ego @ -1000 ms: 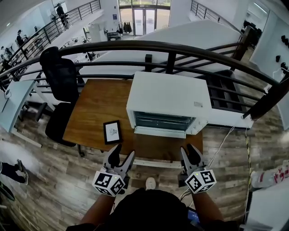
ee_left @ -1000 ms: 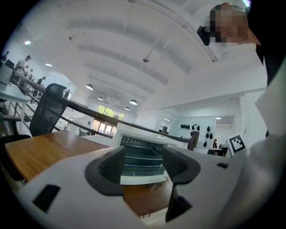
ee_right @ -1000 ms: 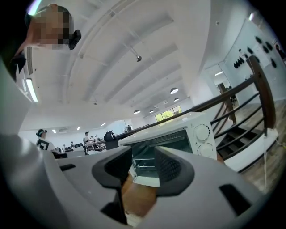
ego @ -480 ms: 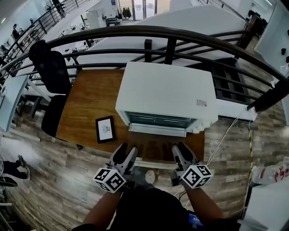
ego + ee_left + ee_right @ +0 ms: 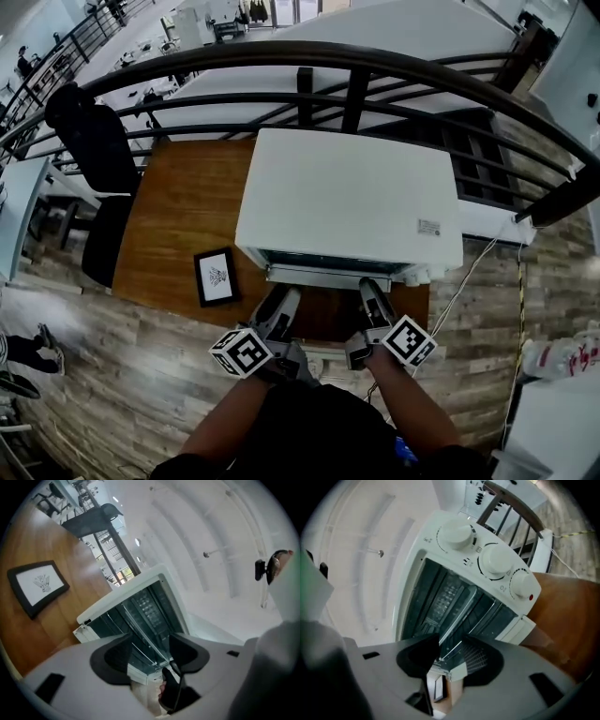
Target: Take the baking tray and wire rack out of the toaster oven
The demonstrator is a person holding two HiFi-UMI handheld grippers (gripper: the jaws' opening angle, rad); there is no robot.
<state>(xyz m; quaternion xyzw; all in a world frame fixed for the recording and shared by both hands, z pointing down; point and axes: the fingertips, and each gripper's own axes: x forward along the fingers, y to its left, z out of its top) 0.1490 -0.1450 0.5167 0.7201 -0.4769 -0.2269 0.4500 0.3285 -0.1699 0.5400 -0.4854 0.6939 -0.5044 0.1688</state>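
The toaster oven [image 5: 347, 202] is set at the desk's [image 5: 178, 216] front right edge, so only a narrow strip is left before it (bare wood lies to its left, by a framed picture [image 5: 216, 277]). The wire rack [image 5: 140, 620] is glimpsed inside the dark cavity. The left tool [image 5: 281, 300] and right tool [image 5: 373, 289] are held released and empty, just short of the oven front.

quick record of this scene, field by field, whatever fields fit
surface: wooden table beside a railing
oven: white toaster oven on the table, front toward the person, three knobs
wire rack: inside the oven, not yet taken out
baking tray: cannot be made out
left gripper: open, empty, just before the oven front
right gripper: open, empty, just before the oven front
other: framed picture lying left of the oven; black chair at the table's left
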